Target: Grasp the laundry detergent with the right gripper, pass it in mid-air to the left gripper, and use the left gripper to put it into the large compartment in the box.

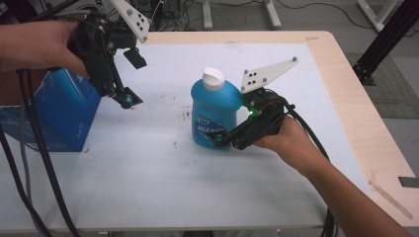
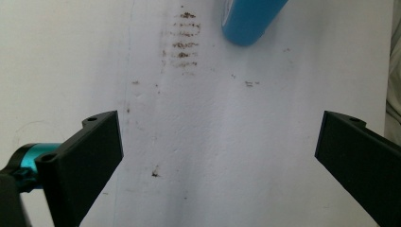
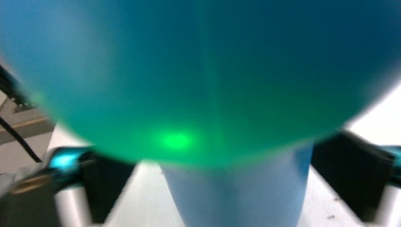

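Observation:
A blue bottle (image 1: 216,111) with a white cap stands upright in the middle of the white table mat (image 1: 148,168). My right gripper (image 1: 217,138) comes in from the right with its jaws on either side of the bottle's lower body (image 3: 236,189). In the right gripper view one jaw lies against the bottle's side and a thin gap shows at the other. My left gripper (image 1: 126,98) hangs above the mat at the far left, jaws wide apart and empty (image 2: 217,156). The bottle's bottom edge (image 2: 248,23) shows far ahead of it.
A blue carton (image 1: 59,113) stands at the left edge, just under the left hand. Brown scuff marks (image 2: 182,42) dot the mat in front of the bottle. Bare wooden table (image 1: 356,98) borders the mat on the right. Cables trail off the front edge.

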Motion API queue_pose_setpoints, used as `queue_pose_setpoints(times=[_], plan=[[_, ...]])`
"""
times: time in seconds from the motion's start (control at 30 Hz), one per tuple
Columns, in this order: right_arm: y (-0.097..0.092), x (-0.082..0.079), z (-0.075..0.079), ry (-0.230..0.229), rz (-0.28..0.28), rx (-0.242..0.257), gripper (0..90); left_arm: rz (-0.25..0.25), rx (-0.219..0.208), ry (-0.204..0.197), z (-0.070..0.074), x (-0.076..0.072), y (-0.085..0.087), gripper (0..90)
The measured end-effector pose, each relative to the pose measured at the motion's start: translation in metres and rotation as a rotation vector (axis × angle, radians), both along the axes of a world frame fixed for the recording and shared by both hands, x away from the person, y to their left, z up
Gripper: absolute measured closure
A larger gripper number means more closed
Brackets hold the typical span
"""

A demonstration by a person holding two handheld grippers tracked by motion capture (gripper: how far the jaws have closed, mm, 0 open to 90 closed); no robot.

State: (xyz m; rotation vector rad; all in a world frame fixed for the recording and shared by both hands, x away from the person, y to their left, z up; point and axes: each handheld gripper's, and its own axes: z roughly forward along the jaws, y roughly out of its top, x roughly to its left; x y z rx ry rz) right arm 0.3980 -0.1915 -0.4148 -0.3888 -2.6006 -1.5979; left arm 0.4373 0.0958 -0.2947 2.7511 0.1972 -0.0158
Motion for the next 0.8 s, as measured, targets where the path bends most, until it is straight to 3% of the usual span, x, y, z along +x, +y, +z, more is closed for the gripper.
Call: queue_pose_setpoints(times=[0.37,0.43,0.8], plan=[[-0.0010,-0.0001,-0.0037,-0.019,-0.023,0.027,18.6,0.003,-0.006,-0.001,-0.0007,0.0010,0.0008,1.7],[-0.0018,-0.0002,-0.0040,-0.026,-0.014,0.037,25.5,0.006,-0.005,0.000,-0.0011,0.0012,0.0012,1.7],[-0.0025,0.0006,-0.0040,-0.045,-0.014,0.056,32.3,0.003,-0.006,0.007,-0.0024,0.0014,0.0002,1.7]])
